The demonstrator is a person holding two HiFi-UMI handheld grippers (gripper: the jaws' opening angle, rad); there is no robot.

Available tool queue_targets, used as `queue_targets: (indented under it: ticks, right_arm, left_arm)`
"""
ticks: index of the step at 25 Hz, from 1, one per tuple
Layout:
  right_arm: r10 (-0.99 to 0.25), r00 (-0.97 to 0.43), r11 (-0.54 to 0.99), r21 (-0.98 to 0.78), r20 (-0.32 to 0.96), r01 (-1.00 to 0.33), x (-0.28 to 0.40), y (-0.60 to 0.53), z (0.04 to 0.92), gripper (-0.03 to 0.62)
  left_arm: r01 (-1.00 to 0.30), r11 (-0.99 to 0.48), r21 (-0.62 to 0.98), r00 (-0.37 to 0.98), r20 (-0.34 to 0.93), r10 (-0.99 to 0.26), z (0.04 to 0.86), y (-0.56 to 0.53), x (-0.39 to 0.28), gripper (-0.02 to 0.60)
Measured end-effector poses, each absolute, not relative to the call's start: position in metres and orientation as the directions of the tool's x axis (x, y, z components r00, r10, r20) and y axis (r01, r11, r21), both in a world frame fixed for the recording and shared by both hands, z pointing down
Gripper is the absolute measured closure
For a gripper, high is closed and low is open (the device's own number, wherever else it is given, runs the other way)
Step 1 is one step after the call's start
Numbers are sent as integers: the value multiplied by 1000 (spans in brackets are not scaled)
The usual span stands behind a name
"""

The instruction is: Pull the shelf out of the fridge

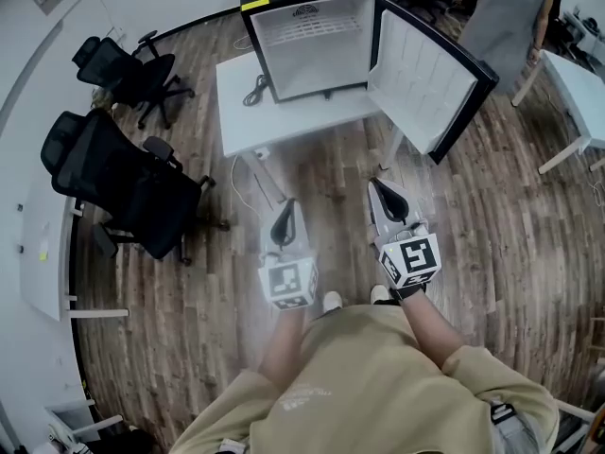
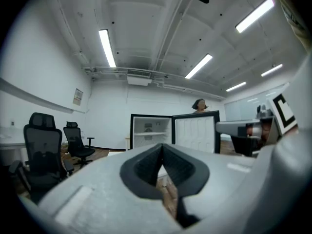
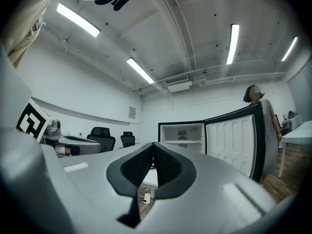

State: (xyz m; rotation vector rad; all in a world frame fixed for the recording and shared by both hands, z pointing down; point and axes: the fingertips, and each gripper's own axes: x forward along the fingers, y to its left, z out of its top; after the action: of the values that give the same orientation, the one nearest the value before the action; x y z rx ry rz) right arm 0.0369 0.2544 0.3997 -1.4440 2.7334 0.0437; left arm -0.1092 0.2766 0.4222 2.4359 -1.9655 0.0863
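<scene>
A white table (image 1: pixel 248 126) on the wood floor (image 1: pixel 321 192) carries the open fridge (image 1: pixel 307 45) at its back; a dark cable (image 1: pixel 256 90) lies just left of it; two black chairs (image 1: pixel 132 185) stand on the floor.

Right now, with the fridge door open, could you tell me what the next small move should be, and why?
Probably step closer and raise the right gripper toward the shelf: the fridge door stands open, yet that gripper and the left gripper are shut, empty and well short of it.

Bystander (image 1: pixel 510 17) cut off at top edge; fridge door (image 3: pixel 233 140) hides most of them. Shelf (image 3: pixel 183 141) too small for detail. White desk (image 1: pixel 581 93) cropped at right.
</scene>
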Motion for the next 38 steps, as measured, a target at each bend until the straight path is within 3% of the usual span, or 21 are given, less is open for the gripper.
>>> queue_targets:
  ticks: [9, 19, 31, 38]
  right_arm:
    - [-808, -587, 588, -6, -39, -809, -12, 265, 411, 588]
    - [-770, -638, 638, -56, -13, -768, -15, 209, 430, 588]
    - [-774, -626, 633, -122, -91, -765, 86, 40, 407, 588]
    - [-755, -652, 651, -189, -67, -735, 103, -2, 428, 588]
  left_arm:
    - [-967, -248, 52, 249, 12, -968, 424, 277, -144, 580]
    - [-975, -192, 109, 197, 34, -980, 443, 229, -146, 580]
    - [-980, -192, 46, 193, 3, -981, 414, 92, -52, 580]
    - [-988, -145, 48, 149, 80, -986, 436, 60, -35, 580]
